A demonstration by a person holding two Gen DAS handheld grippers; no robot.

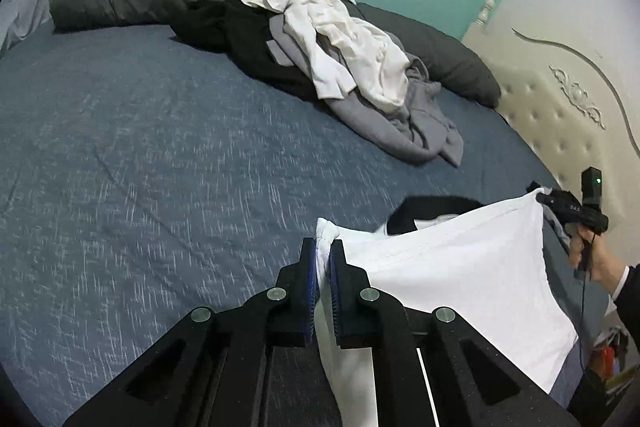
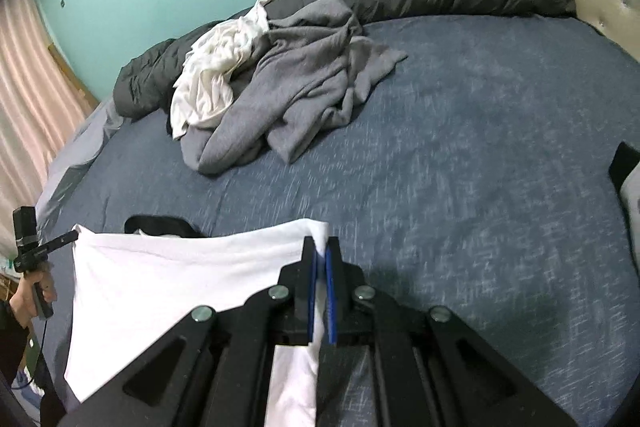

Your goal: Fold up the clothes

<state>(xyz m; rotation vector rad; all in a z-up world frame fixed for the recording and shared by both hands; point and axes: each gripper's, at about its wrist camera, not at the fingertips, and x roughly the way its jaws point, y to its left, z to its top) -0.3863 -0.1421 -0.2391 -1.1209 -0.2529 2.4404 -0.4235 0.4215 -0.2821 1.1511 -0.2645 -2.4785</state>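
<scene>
Left tongs (image 1: 324, 255) and right tongs (image 2: 321, 255) each clamp the white shirt (image 1: 460, 267) — stretched between them.

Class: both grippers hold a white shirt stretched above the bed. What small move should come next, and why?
Probably lower the white shirt flat onto the bare blue sheet. The left gripper and right gripper each pinch a corner, the edge between them is taut, and the unfolded pile lies farther off.
</scene>
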